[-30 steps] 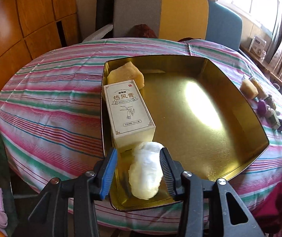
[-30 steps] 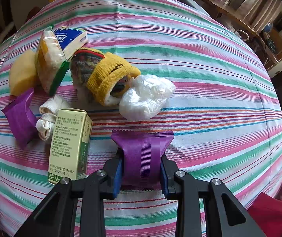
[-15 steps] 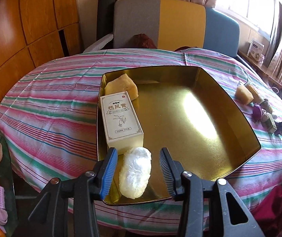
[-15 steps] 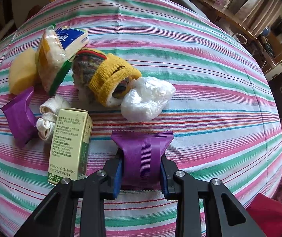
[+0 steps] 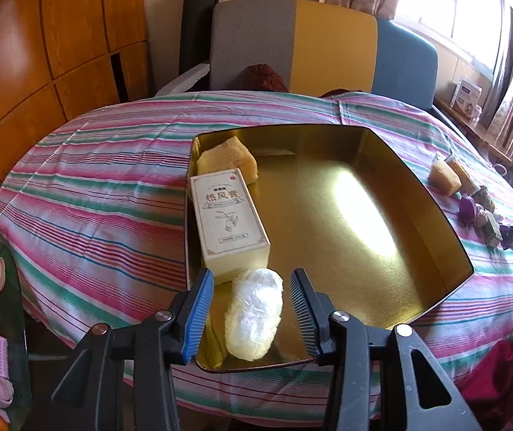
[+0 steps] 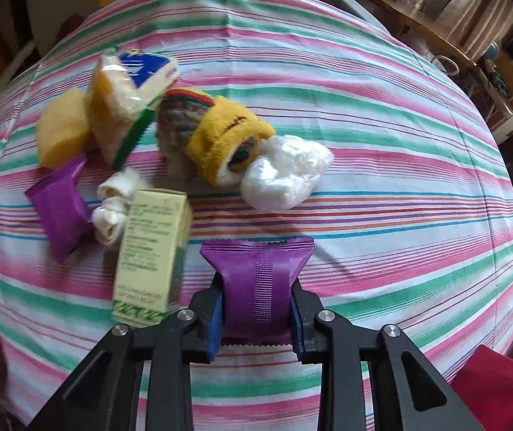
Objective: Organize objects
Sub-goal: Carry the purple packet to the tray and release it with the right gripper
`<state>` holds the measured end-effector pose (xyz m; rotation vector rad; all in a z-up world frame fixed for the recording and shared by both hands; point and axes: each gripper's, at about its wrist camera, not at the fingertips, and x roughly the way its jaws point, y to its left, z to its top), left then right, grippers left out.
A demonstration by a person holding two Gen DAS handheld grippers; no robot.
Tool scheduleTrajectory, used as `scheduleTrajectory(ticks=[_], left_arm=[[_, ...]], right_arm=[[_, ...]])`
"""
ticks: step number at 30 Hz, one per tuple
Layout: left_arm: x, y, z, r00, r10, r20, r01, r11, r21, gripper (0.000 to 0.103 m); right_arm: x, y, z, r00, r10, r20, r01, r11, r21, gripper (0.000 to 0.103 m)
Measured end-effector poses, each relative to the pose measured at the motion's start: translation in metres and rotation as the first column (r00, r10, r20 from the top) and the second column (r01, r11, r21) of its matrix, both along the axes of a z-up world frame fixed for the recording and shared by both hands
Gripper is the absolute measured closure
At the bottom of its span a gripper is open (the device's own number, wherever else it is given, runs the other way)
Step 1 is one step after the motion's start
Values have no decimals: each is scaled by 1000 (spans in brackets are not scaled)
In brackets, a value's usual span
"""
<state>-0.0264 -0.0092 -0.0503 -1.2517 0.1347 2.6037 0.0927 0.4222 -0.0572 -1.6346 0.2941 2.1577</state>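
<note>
Left gripper [image 5: 252, 309]: low over the near corner of the gold tray [image 5: 450, 237], fingers pointing along the tray's left side; jaws spread wide, gripping nothing — clear gaps on both sides of the white wad [image 5: 254, 314] that lies on the tray floor between them.
Right gripper [image 6: 256, 305]: over the striped cloth [image 6: 382, 194], jaws closed on a purple packet [image 6: 258, 283], whose crimped far end flares out past the fingertips.
Tray contents: a cream box [image 5: 227, 221] lies lengthwise against the left wall; a yellow sponge [image 5: 229, 160] sits in the far-left corner, touching the box's far end; the wad lies just beside the box's near end.
Tray room: the whole right and middle of the floor is bare gold, with a bright glare patch.
Tray edges: the near corner reaches close to the table edge; raised walls run all round.
Pile in right view: green box [image 6: 152, 255] just left of the held packet; second purple packet [image 6: 60, 206], white roll [image 6: 112, 204], second sponge [image 6: 62, 129], noodle pack [image 6: 120, 115], tissue pack [image 6: 148, 68], knit sock [image 6: 213, 136] and plastic wad [image 6: 285, 176] bunched beyond it.
Cloth room: right of the pile the cloth is bare out to the table edge.
</note>
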Motion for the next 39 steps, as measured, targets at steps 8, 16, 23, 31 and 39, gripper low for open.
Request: scheduleTrajectory(ticks=[8,16,23,31,39], left_arm=[[-8,-22,3,999,54,2,-54,998,23,58],[-15,-67,10,986,164,-9,-164,986,28,58],[-16,-75,8,984,176,-3,-176,983,47,58],[-17,-74,-3,986,166,32,-167,984,56,58],[-15,-69,-3,987,159,29,-160,986,51,58]], right_arm=[[11,-40,62,984,85,-159,-74,994,76,73],[-22,-187,113,831,388,-399,-402,914,51,73],[-62,-342,54,706,629,-325,-669,743,-14,73],[-82,-426,-12,649,716,-255,-760,624,-183,68],[-86,-437,-18,641,697,-323,-768,576,-279,54]])
